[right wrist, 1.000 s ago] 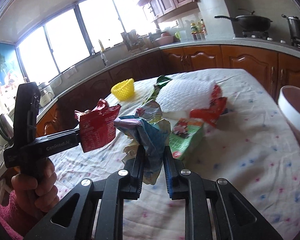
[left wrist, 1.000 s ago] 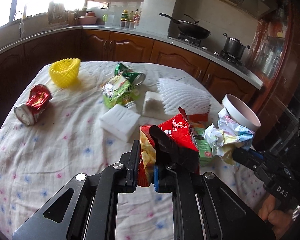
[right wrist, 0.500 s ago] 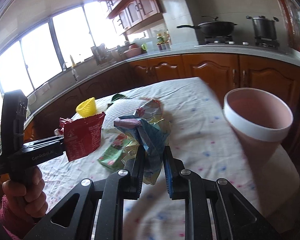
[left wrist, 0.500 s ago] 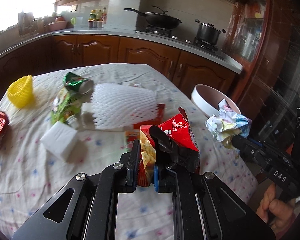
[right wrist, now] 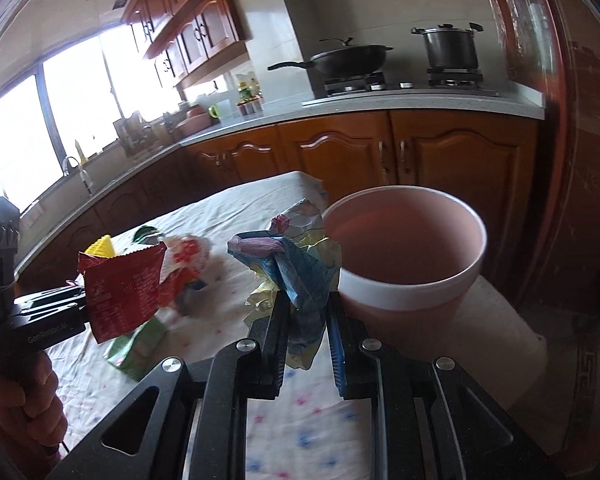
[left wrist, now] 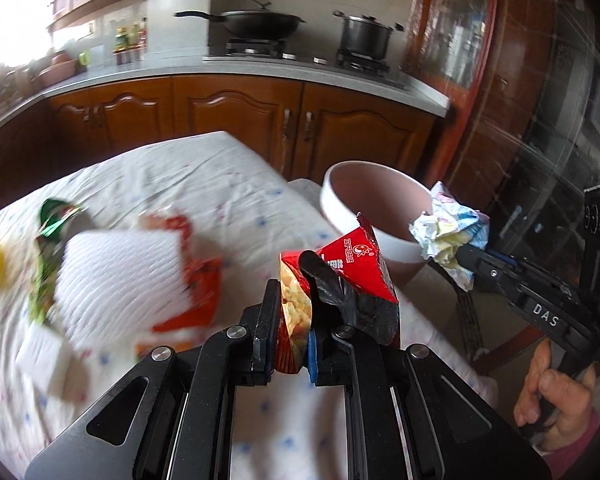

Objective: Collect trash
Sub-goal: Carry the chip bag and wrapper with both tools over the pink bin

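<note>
Kitchen cabinets and a stove with a wok and pot sit behind your table (left wrist: 220,184), draped in a white dotted cloth. Your left gripper (left wrist: 294,332) pinches a red snack bag (left wrist: 340,276); your right gripper (right wrist: 306,320) pinches a crumpled wrapper (right wrist: 296,264). A pink bin (right wrist: 404,264) stands off the table's corner. Release early and either piece could catch the rim and fall outside. More trash litters the table's far side.

red chip bag (left wrist: 340,276) — claw-held, upright | crumpled wrapper (right wrist: 300,276) — held beside pink bin (right wrist: 408,284)
</note>
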`<state>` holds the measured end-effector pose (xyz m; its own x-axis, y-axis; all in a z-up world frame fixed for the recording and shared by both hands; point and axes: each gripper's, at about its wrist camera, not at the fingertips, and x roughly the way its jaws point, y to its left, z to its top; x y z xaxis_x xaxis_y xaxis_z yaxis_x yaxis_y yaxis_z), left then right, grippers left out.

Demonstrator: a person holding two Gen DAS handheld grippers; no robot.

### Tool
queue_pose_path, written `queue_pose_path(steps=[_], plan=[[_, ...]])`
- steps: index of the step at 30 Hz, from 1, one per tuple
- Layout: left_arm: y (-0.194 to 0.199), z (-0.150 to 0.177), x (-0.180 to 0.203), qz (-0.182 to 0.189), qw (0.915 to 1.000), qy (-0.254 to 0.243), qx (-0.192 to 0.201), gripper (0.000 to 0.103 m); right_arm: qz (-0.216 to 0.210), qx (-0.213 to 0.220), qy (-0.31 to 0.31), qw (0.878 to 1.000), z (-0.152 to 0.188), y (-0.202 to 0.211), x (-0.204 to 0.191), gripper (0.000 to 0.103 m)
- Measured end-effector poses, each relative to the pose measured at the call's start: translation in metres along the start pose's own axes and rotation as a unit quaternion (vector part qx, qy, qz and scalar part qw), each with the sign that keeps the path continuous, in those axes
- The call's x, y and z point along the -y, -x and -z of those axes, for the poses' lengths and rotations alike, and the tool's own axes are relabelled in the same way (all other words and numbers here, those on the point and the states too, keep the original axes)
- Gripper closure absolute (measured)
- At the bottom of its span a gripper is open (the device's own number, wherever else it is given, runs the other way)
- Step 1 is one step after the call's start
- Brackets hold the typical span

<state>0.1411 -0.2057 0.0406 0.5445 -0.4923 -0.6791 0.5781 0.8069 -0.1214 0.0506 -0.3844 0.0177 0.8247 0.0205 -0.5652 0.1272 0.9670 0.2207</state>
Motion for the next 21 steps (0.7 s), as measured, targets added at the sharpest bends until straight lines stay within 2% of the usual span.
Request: queue_pose_path(steps=[8, 13, 21], plan=[[-0.047, -0.050, 0.031, 0.020, 0.9991, -0.030, -0.024, 0.093, 0.042, -0.019, -0.015, 0.999, -0.029, -0.019, 0.042, 0.084], [-0.081, -0.076, 0.045, 0.036, 0.9971, -0.038, -0.054, 0.093, 0.060, -0.036, -0.027, 0.997, -0.045, -0.030, 0.065, 0.084], [-0.122, -0.100, 0.070, 0.024, 0.9933, -0.065, -0.092, 0.093, 0.074, -0.072, -0.030, 0.994, -0.061, -0.052, 0.086, 0.083]])
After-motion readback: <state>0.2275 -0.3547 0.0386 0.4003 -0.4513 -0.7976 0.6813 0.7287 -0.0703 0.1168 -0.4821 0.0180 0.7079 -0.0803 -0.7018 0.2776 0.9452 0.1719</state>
